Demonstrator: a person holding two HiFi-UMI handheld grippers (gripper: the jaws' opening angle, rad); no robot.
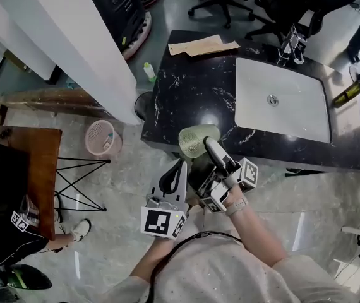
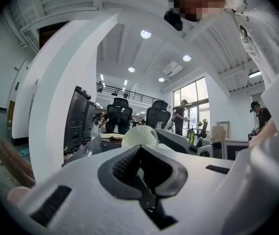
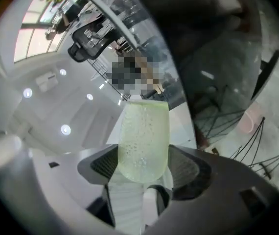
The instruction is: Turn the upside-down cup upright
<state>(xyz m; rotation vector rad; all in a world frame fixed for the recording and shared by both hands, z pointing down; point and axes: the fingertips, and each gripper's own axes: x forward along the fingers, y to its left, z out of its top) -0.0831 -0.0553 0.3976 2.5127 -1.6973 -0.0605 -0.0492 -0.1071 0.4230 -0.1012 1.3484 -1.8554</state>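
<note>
A pale green textured cup (image 1: 197, 140) is held off the surface, tilted, over the near edge of the black counter (image 1: 186, 93). My right gripper (image 1: 206, 145) is shut on it. In the right gripper view the cup (image 3: 143, 141) sits between the two pads with its rounded end by the jaws and its flat end pointing away; the right gripper (image 3: 144, 170) is rolled over. My left gripper (image 1: 179, 169) hangs just in front of the counter edge, left of the cup, shut and holding nothing. From the left gripper (image 2: 142, 175) the cup (image 2: 139, 137) shows just beyond the jaws.
A white sink basin (image 1: 281, 100) is set into the counter's right half. Papers (image 1: 202, 45) lie at its far edge and a small green bottle (image 1: 149, 71) at its left corner. A pink bin (image 1: 101, 136) and a white pillar (image 1: 85, 36) stand to the left.
</note>
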